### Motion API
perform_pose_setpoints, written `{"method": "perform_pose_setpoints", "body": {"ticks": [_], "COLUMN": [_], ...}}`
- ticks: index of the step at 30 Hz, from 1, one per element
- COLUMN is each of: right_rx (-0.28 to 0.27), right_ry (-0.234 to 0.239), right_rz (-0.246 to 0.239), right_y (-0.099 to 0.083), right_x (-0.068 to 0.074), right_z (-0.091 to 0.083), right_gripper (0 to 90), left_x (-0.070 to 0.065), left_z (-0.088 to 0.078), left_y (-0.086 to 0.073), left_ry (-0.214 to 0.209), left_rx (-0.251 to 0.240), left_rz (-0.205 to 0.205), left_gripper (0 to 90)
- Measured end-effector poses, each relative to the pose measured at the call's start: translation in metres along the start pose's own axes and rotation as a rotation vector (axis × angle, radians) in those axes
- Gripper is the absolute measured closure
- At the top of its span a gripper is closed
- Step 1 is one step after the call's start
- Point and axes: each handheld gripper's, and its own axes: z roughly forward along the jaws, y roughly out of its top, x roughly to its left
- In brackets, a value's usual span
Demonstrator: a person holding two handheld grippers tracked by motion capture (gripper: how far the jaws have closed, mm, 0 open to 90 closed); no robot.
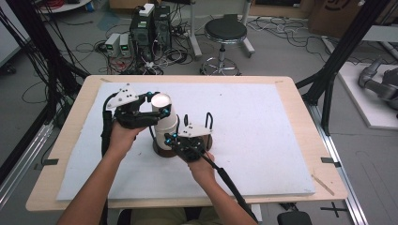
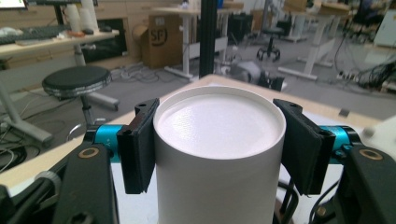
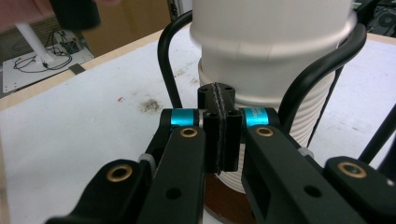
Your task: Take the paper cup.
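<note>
A tall white cylinder (image 1: 162, 101) stands upright on a ribbed white stack over a round brown base (image 1: 162, 151) near the middle of the white mat. In the left gripper view its flat top (image 2: 219, 126) sits between the black pads (image 2: 137, 149), which press on both sides. My left gripper (image 1: 158, 104) is shut on it near the rim. My right gripper (image 1: 170, 139) sits low at the stack's front right. In the right gripper view that gripper (image 3: 219, 126) has its pads pressed together with nothing between them, close to the ribbed stack (image 3: 275, 116). Black wire loops (image 3: 168, 60) rise from the base on either side.
The white mat (image 1: 263, 131) covers most of the wooden table (image 1: 300, 93). Beyond the far edge stand a black stool (image 1: 225, 33) and computer towers (image 1: 150, 28) among floor cables. Black frame posts (image 1: 338, 56) flank the table on the right.
</note>
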Motion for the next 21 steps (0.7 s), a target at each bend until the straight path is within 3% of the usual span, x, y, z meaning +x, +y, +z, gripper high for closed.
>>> {"method": "perform_pose_setpoints", "body": {"ticks": [6, 10, 13, 14, 16, 17, 21], "right_rx": [0.009, -0.011, -0.019, -0.015, -0.014, -0.008, -0.013], "right_ry": [0.003, 0.054, 0.080, 0.116, 0.126, 0.151, 0.187], "right_rz": [-0.008, -0.058, -0.077, -0.096, -0.107, -0.125, -0.172], "right_y": [0.000, 0.000, 0.001, 0.002, 0.002, 0.003, 0.005], "right_x": [-0.001, -0.002, -0.002, -0.003, -0.003, -0.005, -0.013], "right_z": [0.001, -0.004, -0.008, -0.012, -0.014, -0.021, -0.039], "right_gripper": [90.0, 86.1, 83.6, 74.7, 74.1, 64.4, 54.1], "left_x": [0.000, -0.001, -0.002, -0.003, -0.006, -0.007, -0.017], "left_z": [-0.008, -0.019, -0.023, -0.025, -0.028, -0.029, -0.034], "left_y": [0.025, 0.042, 0.048, 0.051, 0.056, 0.058, 0.064], "left_ry": [0.013, 0.023, 0.018, 0.017, 0.005, -0.002, -0.039], "left_rx": [-0.067, -0.133, -0.146, -0.144, -0.143, -0.141, -0.133], "left_rz": [-0.004, -0.023, -0.032, -0.030, -0.032, -0.035, -0.024], "left_gripper": [35.1, 34.8, 34.9, 34.8, 34.8, 34.8, 34.8]}}
